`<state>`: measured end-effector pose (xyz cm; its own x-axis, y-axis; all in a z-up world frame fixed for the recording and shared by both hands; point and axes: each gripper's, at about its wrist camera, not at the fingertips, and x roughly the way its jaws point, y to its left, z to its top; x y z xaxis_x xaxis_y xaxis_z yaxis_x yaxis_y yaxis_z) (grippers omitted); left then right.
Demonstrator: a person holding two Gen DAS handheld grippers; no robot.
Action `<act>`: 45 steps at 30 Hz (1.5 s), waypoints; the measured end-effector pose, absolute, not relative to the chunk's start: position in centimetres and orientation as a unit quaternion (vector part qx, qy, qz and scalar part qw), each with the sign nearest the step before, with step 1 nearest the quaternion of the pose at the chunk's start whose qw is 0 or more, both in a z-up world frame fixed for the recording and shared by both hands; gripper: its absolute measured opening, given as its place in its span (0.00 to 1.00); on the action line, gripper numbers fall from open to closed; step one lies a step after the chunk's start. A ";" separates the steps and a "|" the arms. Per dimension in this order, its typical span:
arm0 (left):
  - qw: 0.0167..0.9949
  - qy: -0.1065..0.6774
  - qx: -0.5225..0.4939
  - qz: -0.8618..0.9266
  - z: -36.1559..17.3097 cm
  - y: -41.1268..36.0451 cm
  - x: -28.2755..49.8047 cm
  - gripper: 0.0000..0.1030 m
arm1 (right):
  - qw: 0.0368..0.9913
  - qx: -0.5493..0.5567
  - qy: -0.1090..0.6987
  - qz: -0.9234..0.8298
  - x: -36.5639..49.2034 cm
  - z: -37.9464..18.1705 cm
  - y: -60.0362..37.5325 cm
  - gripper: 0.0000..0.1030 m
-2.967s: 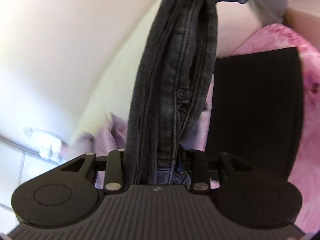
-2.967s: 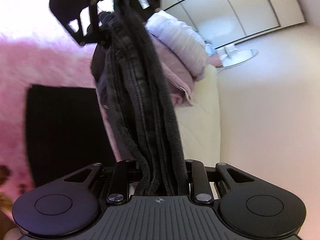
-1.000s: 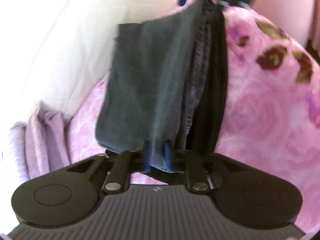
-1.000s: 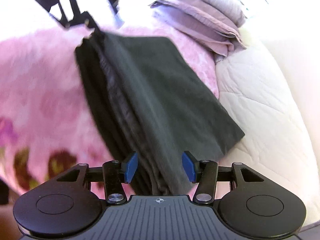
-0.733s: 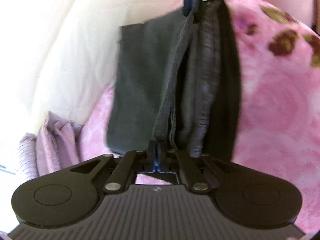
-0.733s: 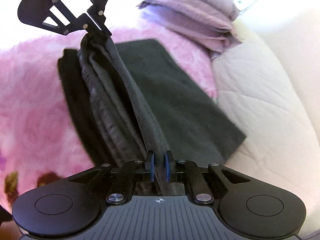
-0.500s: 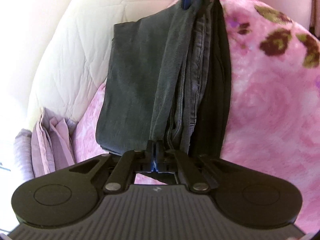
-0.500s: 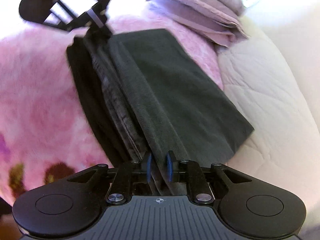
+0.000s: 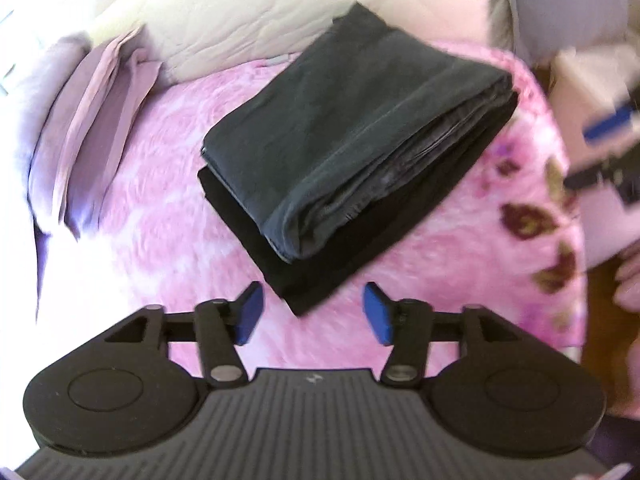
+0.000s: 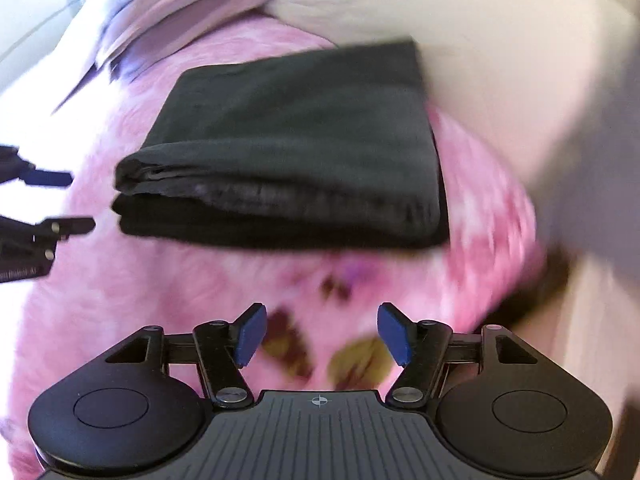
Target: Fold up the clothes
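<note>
A folded dark grey garment [image 9: 352,128] lies flat on top of a folded black one [image 9: 380,220] on the pink floral blanket [image 9: 160,184]. The same stack [image 10: 296,140] shows from its folded edge in the right wrist view. My left gripper [image 9: 313,314] hovers back from the stack's near corner, jaws opening, nothing between the blue pads [image 9: 250,314]. My right gripper [image 10: 322,332] hangs above the blanket in front of the stack, jaws opening and empty. The left gripper's fingers [image 10: 44,228] show at that view's left edge, and the right gripper [image 9: 608,148] at the left view's right edge.
Folded lilac cloth [image 9: 84,120] lies at the blanket's far left beside a cream quilted cushion [image 9: 224,16]. The blanket's right edge drops off toward a brown floor [image 9: 600,312]. A pale box [image 9: 592,76] stands at the far right.
Both grippers let go of the grey garment's edge, opened and pulled back and upward, rolling as they went. The garment now rests folded on the black one.
</note>
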<state>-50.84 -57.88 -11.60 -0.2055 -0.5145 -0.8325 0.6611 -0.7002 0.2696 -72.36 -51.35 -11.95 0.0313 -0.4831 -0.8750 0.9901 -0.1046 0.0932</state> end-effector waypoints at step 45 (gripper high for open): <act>0.365 0.124 0.339 -0.858 7.6 -42.4 -30.2 0.92 | 0.485 0.328 0.176 -0.792 -45.3 10.6 -29.1 0.83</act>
<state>-30.23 -42.43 7.65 -0.5043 -0.5424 -0.6720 0.7108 -0.7026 0.0336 -45.26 -29.13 10.58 -0.3152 -0.6520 -0.6896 0.8828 -0.4680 0.0390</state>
